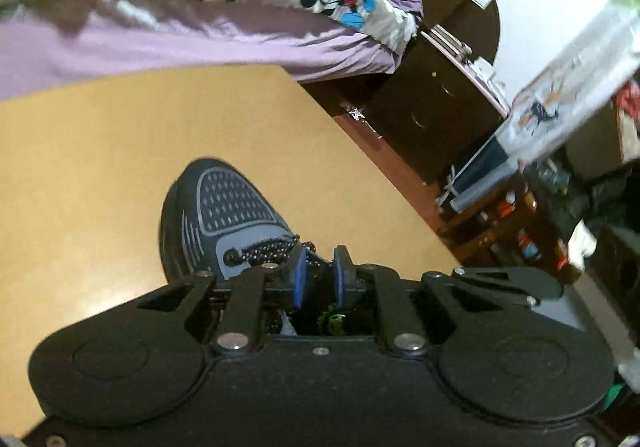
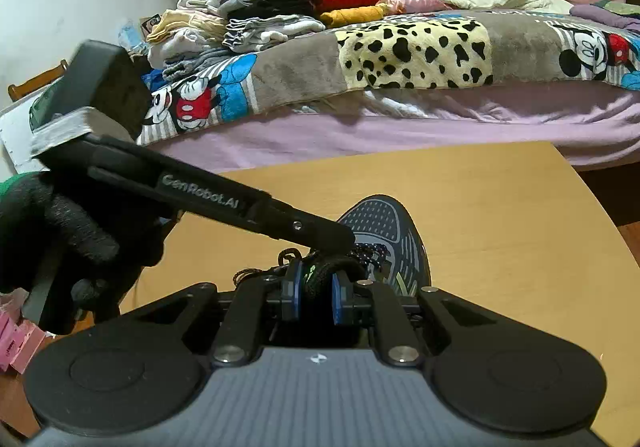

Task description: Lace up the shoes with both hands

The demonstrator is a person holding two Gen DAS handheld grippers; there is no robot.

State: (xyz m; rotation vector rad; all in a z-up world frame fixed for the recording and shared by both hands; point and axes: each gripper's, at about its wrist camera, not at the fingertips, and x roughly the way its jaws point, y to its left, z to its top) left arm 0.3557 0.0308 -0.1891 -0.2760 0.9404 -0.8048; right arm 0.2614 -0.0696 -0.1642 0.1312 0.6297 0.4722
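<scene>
Your right gripper (image 2: pixel 314 287) pinches the shoe's padded tongue; your left gripper (image 1: pixel 319 271) pinches the speckled lace (image 1: pixel 264 251). On the bench (image 2: pixel 500 215), the shoe (image 2: pixel 384 231) points toward twelve o'clock, just beyond both fingers.

The shoe (image 2: pixel 384 235) stands on the table (image 2: pixel 500 231), toe toward the bed (image 2: pixel 360 127) beyond the far edge. The right gripper (image 2: pixel 318 287) sits at the shoe's near end, over the tongue. The left gripper (image 2: pixel 332 243) reaches in from the left, tips over the laces (image 2: pixel 370 253), a gloved hand (image 2: pixel 60 243) at its rear. Folded clothes (image 2: pixel 260 19) are stacked on the bed, left of centre. In the left wrist view, a cabinet (image 1: pixel 432 103) stands right of the bed.
</scene>
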